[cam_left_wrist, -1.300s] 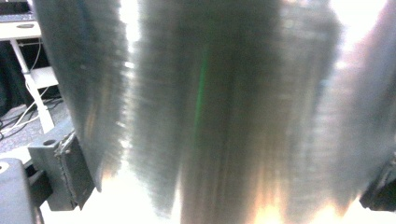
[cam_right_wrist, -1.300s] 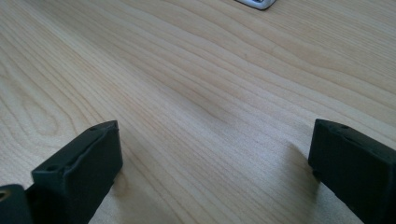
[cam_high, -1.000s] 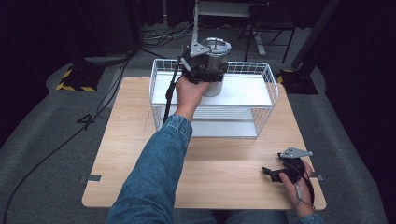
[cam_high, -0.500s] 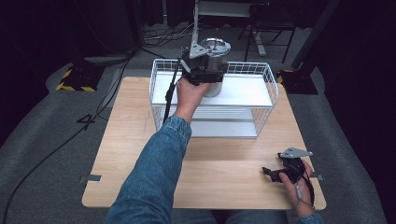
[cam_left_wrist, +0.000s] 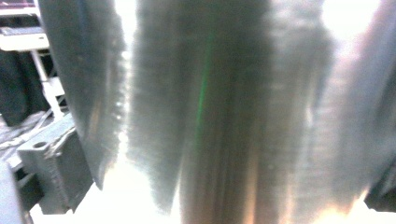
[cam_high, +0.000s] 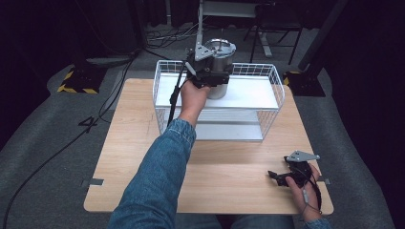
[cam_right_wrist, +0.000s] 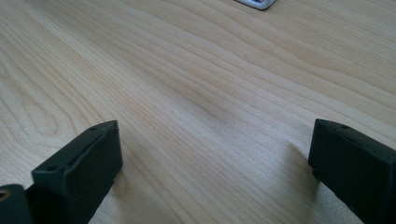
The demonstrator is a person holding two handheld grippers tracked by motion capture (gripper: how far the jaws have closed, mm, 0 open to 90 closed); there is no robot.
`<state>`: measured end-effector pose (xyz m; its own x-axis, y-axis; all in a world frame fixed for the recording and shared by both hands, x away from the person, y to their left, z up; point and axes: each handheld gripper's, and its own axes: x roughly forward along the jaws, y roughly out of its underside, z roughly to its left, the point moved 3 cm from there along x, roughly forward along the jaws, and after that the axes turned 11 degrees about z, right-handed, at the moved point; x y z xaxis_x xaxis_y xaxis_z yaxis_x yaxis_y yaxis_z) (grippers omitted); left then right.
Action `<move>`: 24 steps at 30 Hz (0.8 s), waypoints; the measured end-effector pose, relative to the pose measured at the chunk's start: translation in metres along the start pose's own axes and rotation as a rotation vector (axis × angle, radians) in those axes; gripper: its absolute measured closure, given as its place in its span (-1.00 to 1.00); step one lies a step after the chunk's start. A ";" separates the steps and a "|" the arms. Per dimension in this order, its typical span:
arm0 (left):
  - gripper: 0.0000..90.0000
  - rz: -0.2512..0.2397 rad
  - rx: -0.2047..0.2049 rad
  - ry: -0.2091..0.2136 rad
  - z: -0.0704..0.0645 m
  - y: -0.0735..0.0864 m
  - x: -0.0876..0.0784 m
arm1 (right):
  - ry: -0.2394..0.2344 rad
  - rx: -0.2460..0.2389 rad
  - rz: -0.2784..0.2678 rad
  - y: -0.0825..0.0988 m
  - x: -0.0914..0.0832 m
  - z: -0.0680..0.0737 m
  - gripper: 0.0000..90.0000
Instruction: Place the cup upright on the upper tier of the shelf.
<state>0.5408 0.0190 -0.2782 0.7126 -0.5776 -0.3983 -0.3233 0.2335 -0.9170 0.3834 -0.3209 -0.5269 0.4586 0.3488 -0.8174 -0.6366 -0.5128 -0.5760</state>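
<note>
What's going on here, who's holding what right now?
The person's left gripper is closed on a steel pot, holding it at the upper shelf of the white wire rack at the far side of the wooden table. The right gripper rests open on the table near the front right corner, holding nothing.

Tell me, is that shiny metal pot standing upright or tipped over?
Upright: the metal pot has its round open mouth facing up, on the wire rack's top shelf, the left claw around it.

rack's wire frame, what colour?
White: the wire rack has white wire sides and white shelves. It shows best in the high view.
</note>
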 end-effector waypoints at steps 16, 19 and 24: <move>-1.00 -0.047 0.029 0.022 0.005 0.000 -0.034 | -0.007 -0.002 0.000 0.000 0.000 0.000 -0.92; -1.00 -0.052 0.031 0.014 0.009 0.004 -0.045 | -0.007 -0.002 0.000 0.000 0.000 0.000 -0.92; -1.00 -0.058 0.031 0.012 0.013 0.010 -0.068 | -0.007 -0.003 0.001 0.000 0.000 -0.001 -0.93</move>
<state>0.4971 0.0709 -0.2607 0.7218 -0.6001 -0.3448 -0.2624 0.2237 -0.9387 0.3840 -0.3211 -0.5271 0.4536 0.3542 -0.8178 -0.6351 -0.5153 -0.5754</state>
